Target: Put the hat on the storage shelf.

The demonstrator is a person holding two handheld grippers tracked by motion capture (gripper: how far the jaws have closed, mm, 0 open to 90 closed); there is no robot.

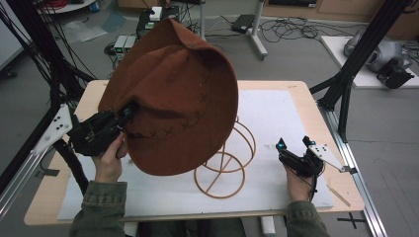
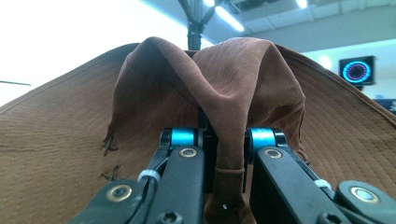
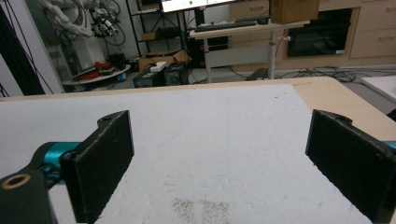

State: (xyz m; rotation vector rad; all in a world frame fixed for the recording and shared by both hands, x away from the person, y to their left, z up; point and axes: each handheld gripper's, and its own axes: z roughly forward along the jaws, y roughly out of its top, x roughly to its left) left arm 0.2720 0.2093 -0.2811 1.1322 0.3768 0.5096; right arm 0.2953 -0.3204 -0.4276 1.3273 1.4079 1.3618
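**Brown hat held up at the left, right gripper open over the mat**

The left gripper (image 1: pixel 129 112) has its jaws closed on a fold of the brown hat (image 1: pixel 173 94), at the left side of the worktop (image 1: pixel 296 88). In the left gripper view the pinched fold of suede rises between the two black jaws, and the hat (image 2: pixel 233 88) spreads wide behind them, with dark cross-stitching on its side. The left hand (image 1: pixel 109 160) grips the tool from below. The hat is lifted and tilted, its brim hanging over a wire stand (image 1: pixel 225 165) of tan hoops that sits on the white mat (image 1: pixel 281 113) near the middle of the worktop; I cannot tell whether brim and stand touch.

The right gripper (image 1: pixel 295 144) is at the near right of the mat, well apart from the hat, held by the right hand (image 1: pixel 296 185). Its jaws stand wide apart with nothing between them; the right gripper view shows bare white mat (image 3: pixel 224 140) in the gap.
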